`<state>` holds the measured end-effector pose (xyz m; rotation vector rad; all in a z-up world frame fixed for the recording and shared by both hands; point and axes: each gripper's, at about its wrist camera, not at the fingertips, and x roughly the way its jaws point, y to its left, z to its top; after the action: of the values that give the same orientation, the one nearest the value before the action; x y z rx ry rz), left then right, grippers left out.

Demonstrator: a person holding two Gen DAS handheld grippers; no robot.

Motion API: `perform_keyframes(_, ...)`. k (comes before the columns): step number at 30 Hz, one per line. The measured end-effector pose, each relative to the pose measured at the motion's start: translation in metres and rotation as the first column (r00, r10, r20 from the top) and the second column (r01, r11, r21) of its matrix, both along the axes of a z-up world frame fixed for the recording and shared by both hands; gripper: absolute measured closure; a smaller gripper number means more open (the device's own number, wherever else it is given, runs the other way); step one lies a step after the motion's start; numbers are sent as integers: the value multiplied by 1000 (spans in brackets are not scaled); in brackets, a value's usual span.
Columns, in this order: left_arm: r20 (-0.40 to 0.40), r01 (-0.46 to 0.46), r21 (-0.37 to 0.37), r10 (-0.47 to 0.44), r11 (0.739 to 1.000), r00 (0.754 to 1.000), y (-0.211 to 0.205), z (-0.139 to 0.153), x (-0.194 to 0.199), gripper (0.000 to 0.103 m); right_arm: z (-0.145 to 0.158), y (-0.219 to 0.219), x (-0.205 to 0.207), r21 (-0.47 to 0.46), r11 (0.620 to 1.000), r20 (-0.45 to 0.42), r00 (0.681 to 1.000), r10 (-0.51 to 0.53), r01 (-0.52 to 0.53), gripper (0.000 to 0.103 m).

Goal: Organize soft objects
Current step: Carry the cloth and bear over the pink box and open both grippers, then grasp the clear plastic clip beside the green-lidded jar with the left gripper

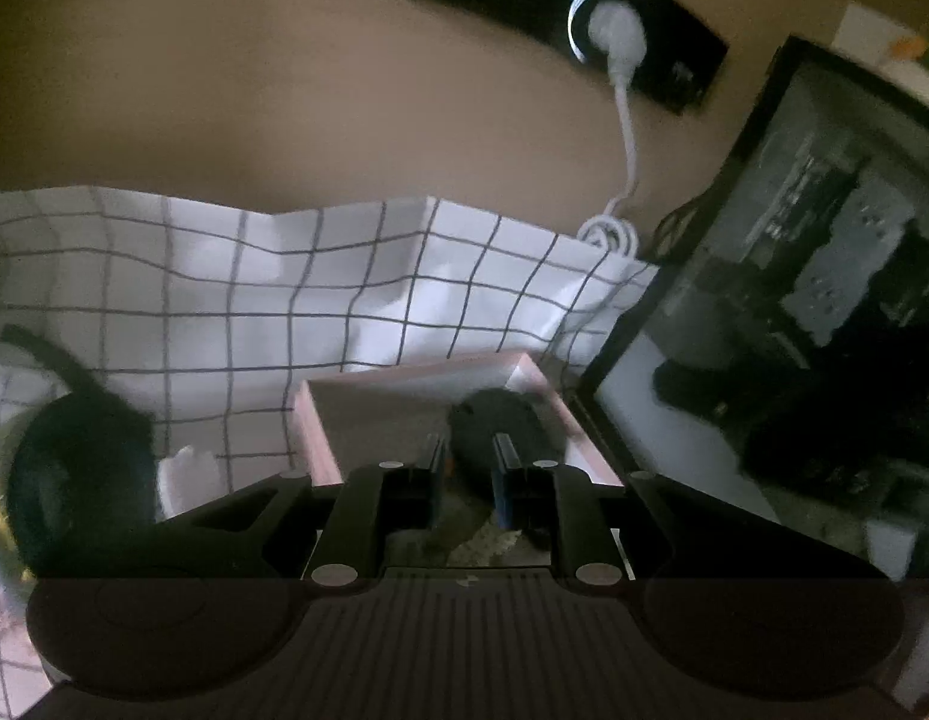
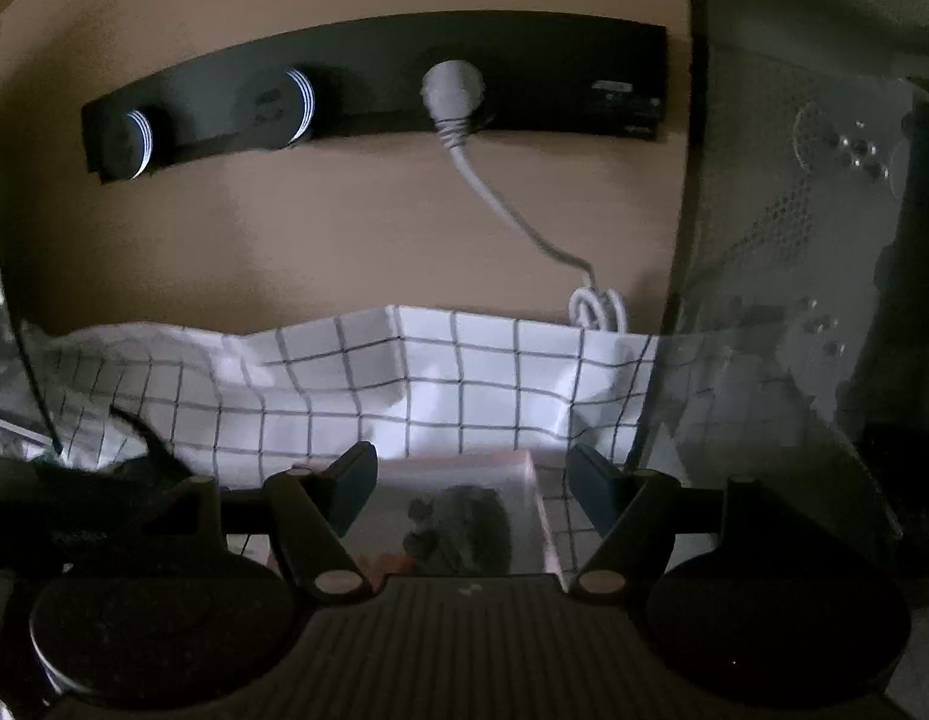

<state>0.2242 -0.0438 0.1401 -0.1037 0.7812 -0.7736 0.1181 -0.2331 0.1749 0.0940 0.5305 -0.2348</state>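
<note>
White grid-checked cloth [image 1: 320, 294] over the surface, pink tray [image 1: 404, 396] resting on it, computer case [image 1: 794, 312] alongside

We see a white cloth with a thin dark grid [image 1: 320, 300], soft and creased. The shallow pale pink box [image 1: 527, 369] looks smooth and matt. The black wall-mounted socket strip [image 2: 524, 69] has a dull plastic look; the tall dark glass-fronted case [image 1: 812, 276] reflects glossily.

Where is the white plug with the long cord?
The white plug is stuck in the black power strip on the beige wall, above the checked cloth. In the right wrist view it sits just right of the middle, near the top.
</note>
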Motion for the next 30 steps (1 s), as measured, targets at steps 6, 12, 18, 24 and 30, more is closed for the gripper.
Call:
perform_keyframes(6,2,-89,-67,89,994,996,71,0,-17,84,6,46,-6,-48,997,10,998,57,-56,32)
perform_keyframes(12,-12,-277,-56,277,959,961,159,0,-17,84,29,88,11,-44,997,42,997,57,-56,28)
perform_keyframes(18,-32,-441,-28,441,897,897,256,-18,-25,84,26,155,53,-30,990,-12,991,135,-135,28)
perform_keyframes(24,-91,-507,-9,504,862,859,310,-53,-28,85,-5,221,87,-2,965,-137,956,259,-262,28)
perform_keyframes(30,-68,-407,35,409,913,910,295,-74,-28,84,-34,253,96,-85,933,-202,923,327,-349,28)
